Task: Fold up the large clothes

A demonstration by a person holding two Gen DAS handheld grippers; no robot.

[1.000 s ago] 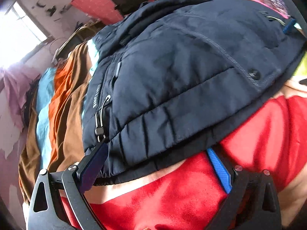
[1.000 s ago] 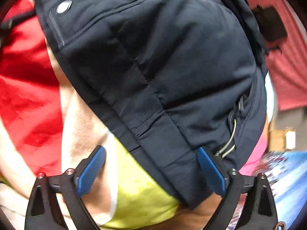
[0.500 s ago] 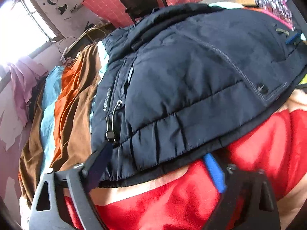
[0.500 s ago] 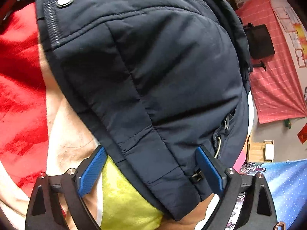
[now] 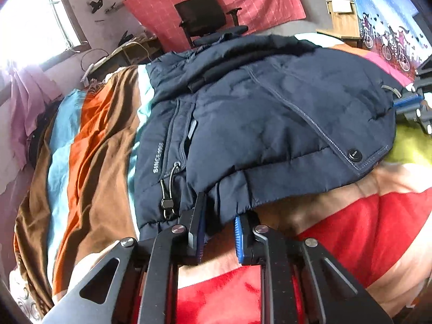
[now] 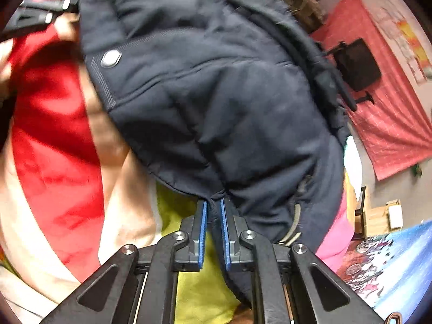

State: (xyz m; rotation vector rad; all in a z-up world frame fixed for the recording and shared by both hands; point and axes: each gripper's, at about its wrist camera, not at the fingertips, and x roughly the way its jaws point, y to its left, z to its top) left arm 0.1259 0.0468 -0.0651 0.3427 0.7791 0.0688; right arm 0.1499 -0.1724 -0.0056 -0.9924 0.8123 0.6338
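A navy padded jacket (image 5: 270, 124) lies spread on a bed with a striped, many-coloured blanket (image 5: 89, 145). My left gripper (image 5: 218, 216) is shut on the jacket's near hem, beside a zip pull and cord lock (image 5: 167, 202). My right gripper (image 6: 213, 210) is shut on the jacket's (image 6: 229, 102) other hem edge, with a fold pinched between the blue pads (image 6: 202, 224). The right gripper also shows at the far right of the left wrist view (image 5: 413, 102). The left gripper shows at the top left of the right wrist view (image 6: 40, 10).
The blanket has red (image 5: 351, 229), cream and yellow-green (image 6: 194, 291) patches near the grippers. A black office chair (image 5: 205, 19) stands behind the bed before a red cloth on the wall. A window (image 5: 29, 24) is at the left, wooden furniture (image 5: 343, 19) at the right.
Both grippers went from open around the hem to shut on it. Both views have pulled back and risen, showing more of the jacket and room.
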